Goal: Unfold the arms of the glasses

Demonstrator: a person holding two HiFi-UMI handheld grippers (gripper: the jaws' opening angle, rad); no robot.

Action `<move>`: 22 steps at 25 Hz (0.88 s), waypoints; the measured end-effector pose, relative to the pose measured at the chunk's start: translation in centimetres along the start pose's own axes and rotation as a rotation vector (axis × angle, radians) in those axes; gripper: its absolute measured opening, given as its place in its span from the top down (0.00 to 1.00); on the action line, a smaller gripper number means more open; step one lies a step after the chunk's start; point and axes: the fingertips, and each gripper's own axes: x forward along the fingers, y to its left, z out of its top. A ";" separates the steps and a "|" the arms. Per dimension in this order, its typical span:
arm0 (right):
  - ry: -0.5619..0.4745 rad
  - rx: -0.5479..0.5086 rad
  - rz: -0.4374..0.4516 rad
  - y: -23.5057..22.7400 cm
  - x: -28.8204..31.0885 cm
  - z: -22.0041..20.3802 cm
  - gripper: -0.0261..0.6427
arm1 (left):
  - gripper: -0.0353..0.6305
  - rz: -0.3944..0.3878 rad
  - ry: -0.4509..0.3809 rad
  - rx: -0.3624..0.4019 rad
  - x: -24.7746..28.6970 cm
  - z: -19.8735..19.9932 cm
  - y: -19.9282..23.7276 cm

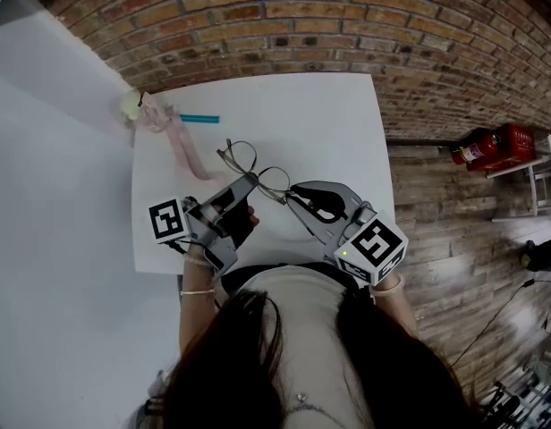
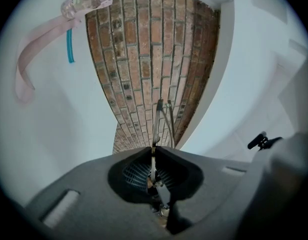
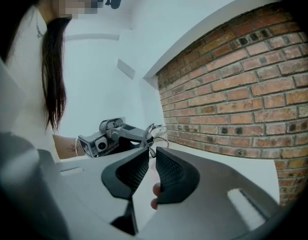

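Thin wire-framed glasses (image 1: pixel 242 156) hang just above the white table (image 1: pixel 302 114), between both grippers. My left gripper (image 1: pixel 251 180) is shut on the frame. In the left gripper view the wire (image 2: pixel 160 115) runs straight up out of the closed jaws (image 2: pixel 154 148). My right gripper (image 1: pixel 289 195) comes in from the right, with its tips at the near lens rim. In the right gripper view its jaws (image 3: pixel 152 151) stand a narrow gap apart. The glasses (image 3: pixel 156 131) sit right at the tips, and the left gripper (image 3: pixel 111 134) is behind them.
A pink strap (image 1: pixel 179 146), a teal pen (image 1: pixel 199 119) and a small pale yellow object (image 1: pixel 130 105) lie at the table's far left corner. The brick floor surrounds the table. A red fire extinguisher (image 1: pixel 490 146) lies off to the right.
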 end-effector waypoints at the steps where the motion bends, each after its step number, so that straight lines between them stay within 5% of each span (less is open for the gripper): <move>1: 0.001 -0.003 -0.001 0.0 0.0 -0.1 0.89 | 0.91 0.000 -0.001 0.001 0.0 0.0 0.0; 22: -0.050 0.003 0.001 0.1 -0.7 1.4 0.89 | 0.91 0.057 -0.011 0.056 0.0 -0.2 1.0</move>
